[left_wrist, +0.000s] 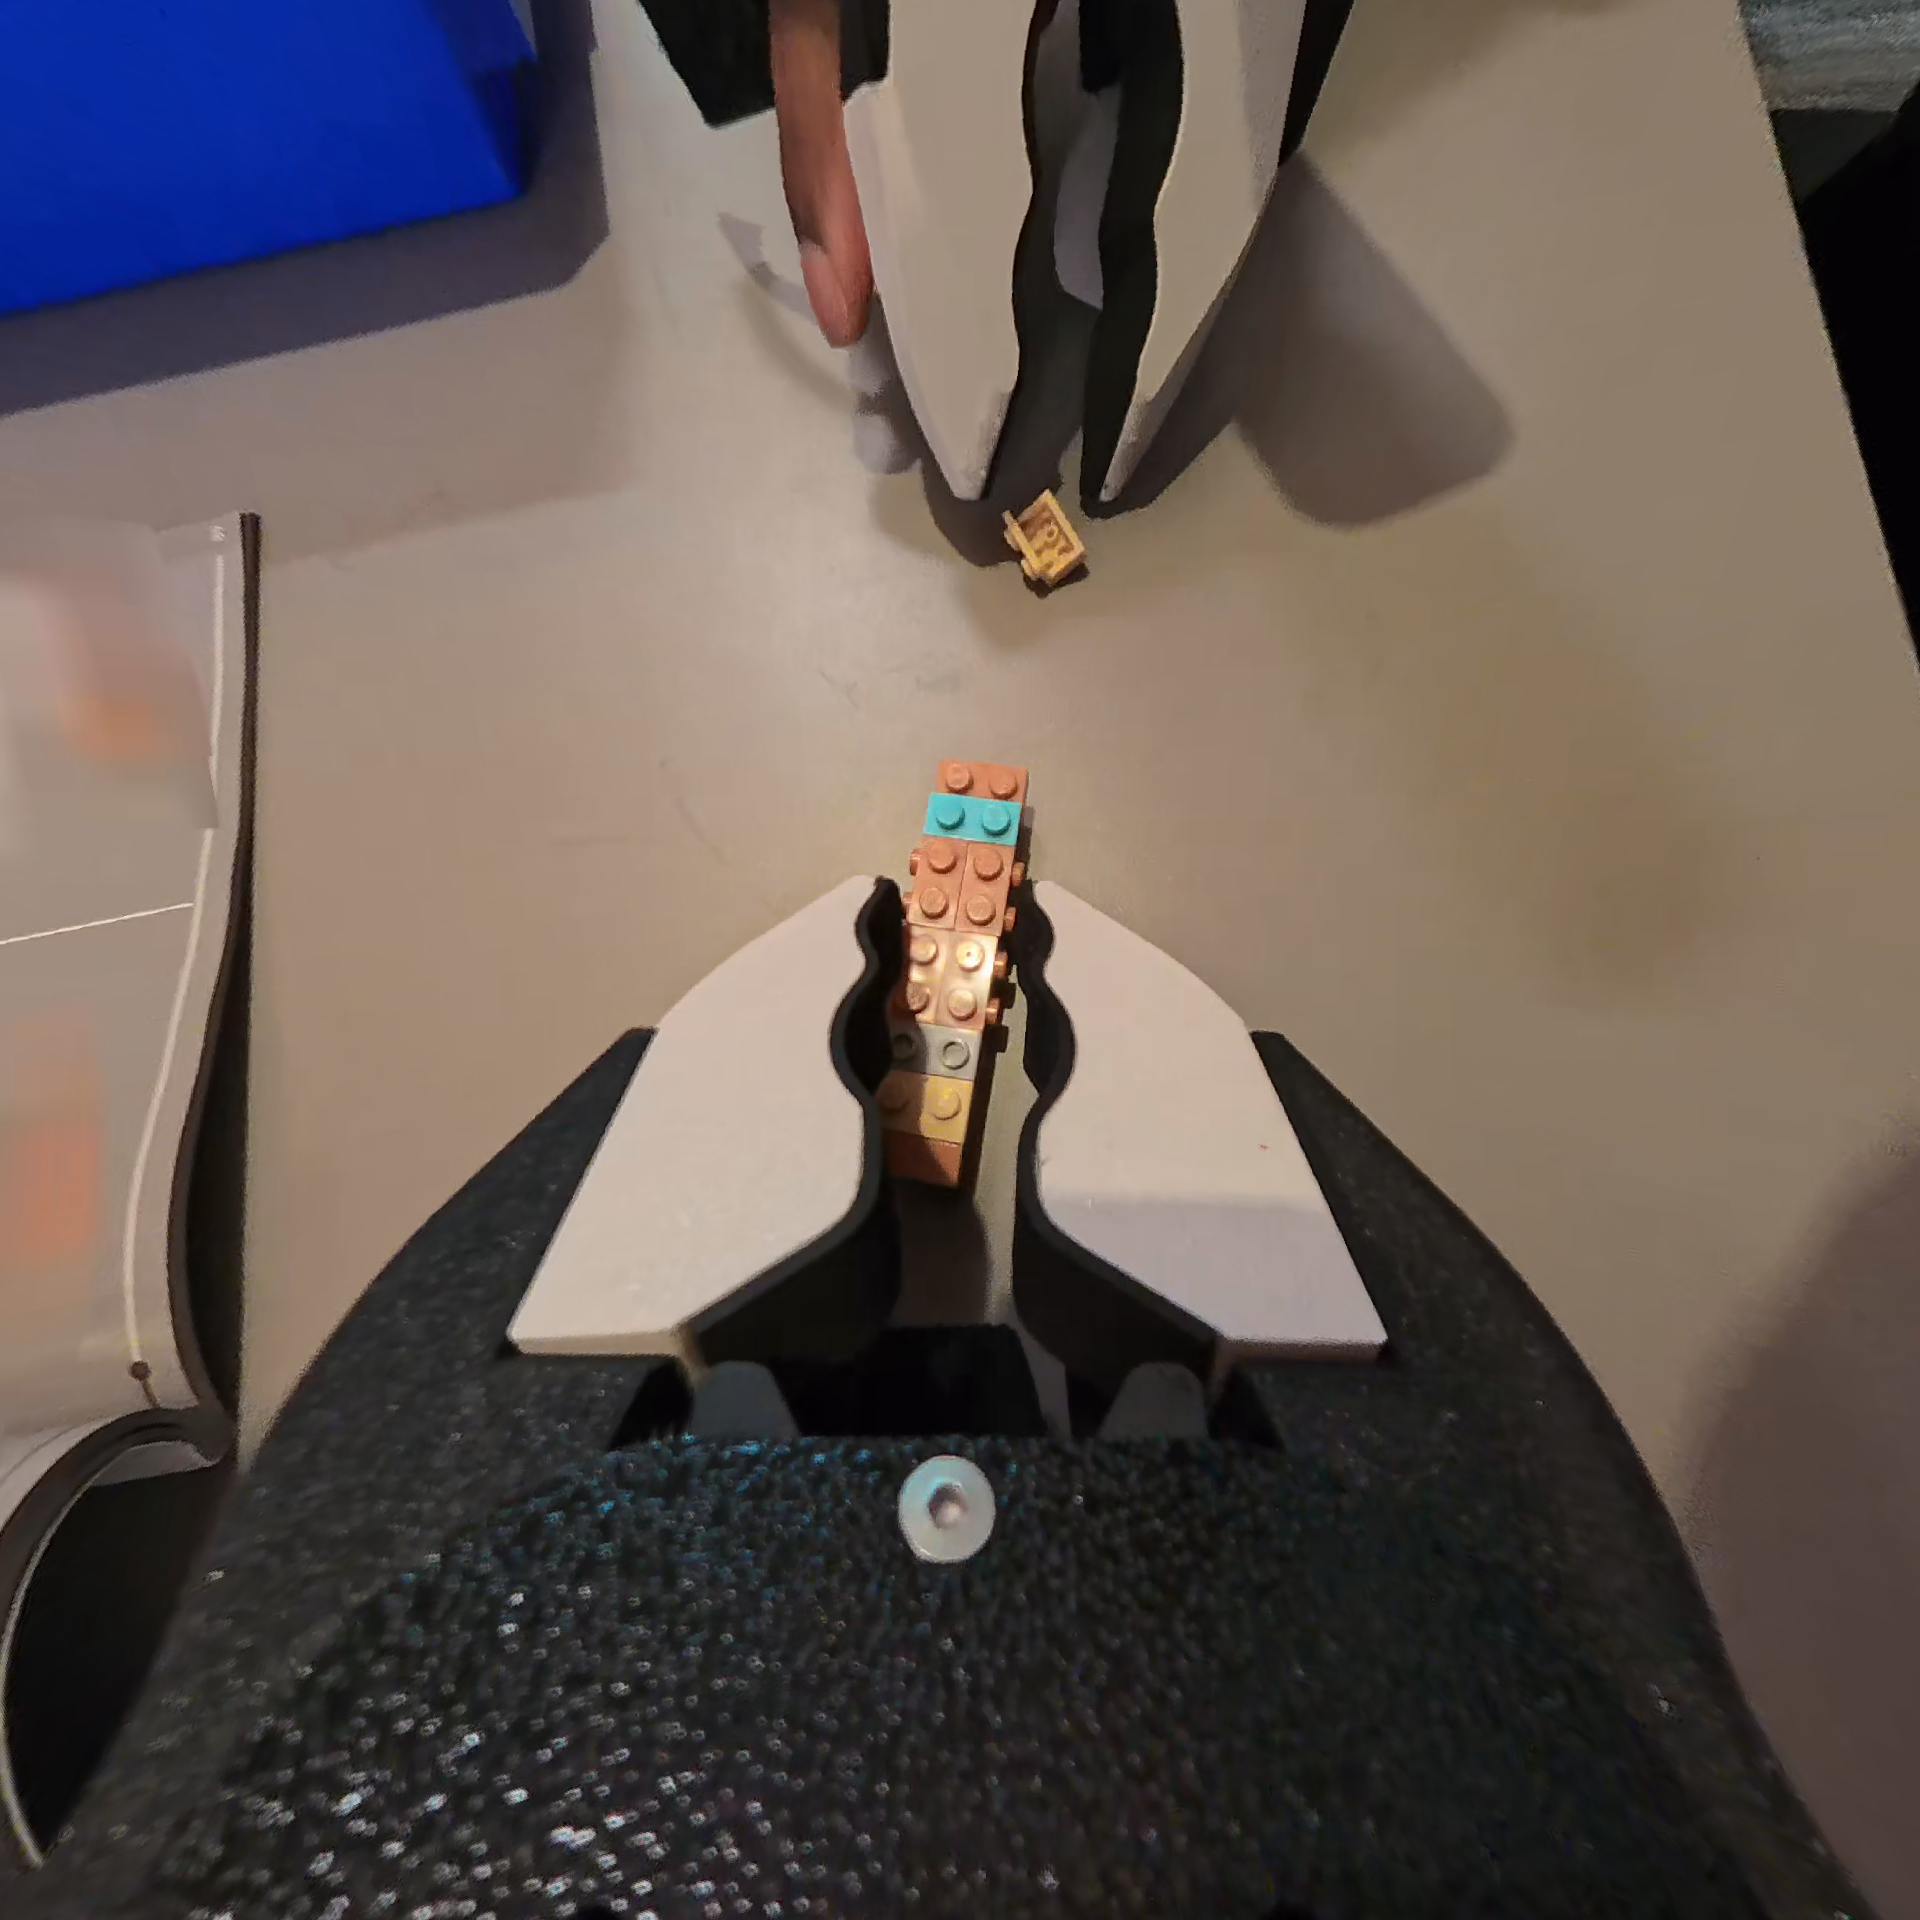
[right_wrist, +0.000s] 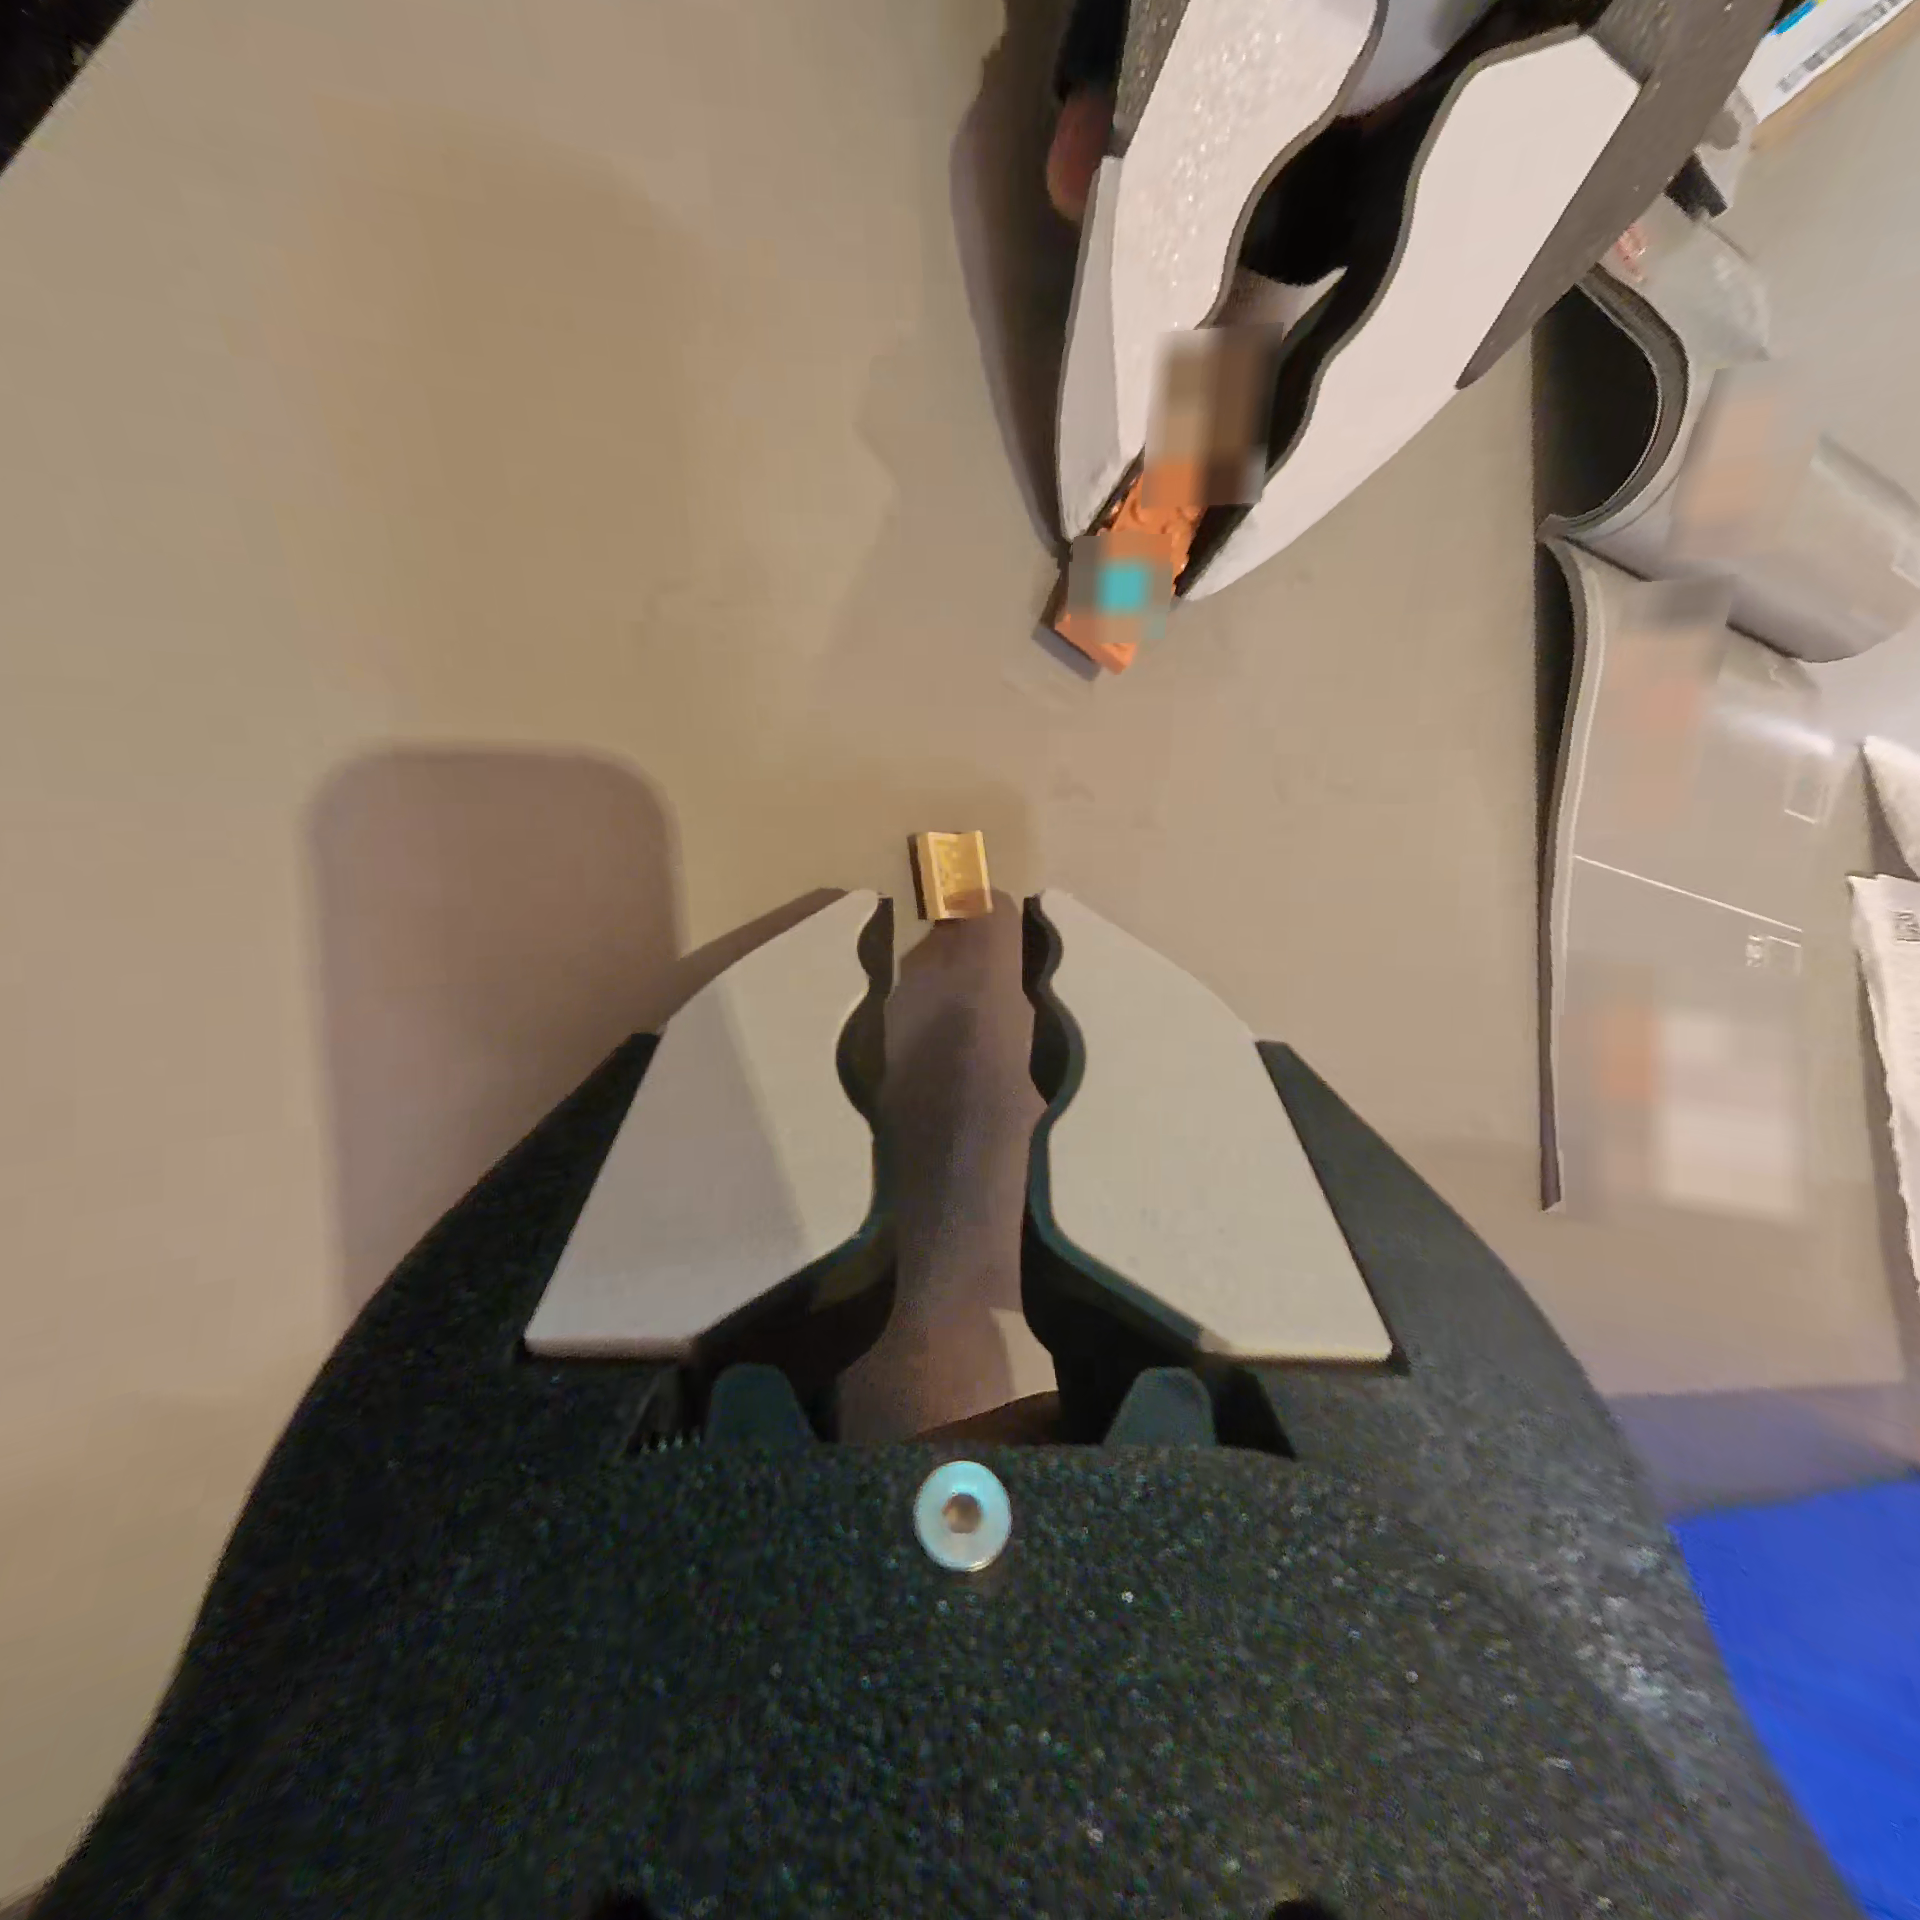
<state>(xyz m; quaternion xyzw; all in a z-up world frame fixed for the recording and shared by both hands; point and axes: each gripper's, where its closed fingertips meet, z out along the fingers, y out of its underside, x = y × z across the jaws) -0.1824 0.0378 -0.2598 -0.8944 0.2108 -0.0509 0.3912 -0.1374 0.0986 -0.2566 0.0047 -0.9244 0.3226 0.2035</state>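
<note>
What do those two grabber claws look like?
Both match. The left gripper and right gripper each have a rough, speckled black body with one round silver screw, two pale grey pointed fingers, and wavy black pads lining their inner edges.

Grippers: two, left gripper (left_wrist: 956, 904) and right gripper (right_wrist: 958, 914). Brick assembly (left_wrist: 961, 966): one, long strip of studded bricks, mostly copper-brown. In it, turquoise brick (left_wrist: 975, 818): one; grey brick: one; yellow brick: one. Loose tan brick (right_wrist: 950, 876) on table (left_wrist: 1351, 831): one. Blue bin (left_wrist: 239, 135): one. Human finger (left_wrist: 826, 208): one visible.
</note>
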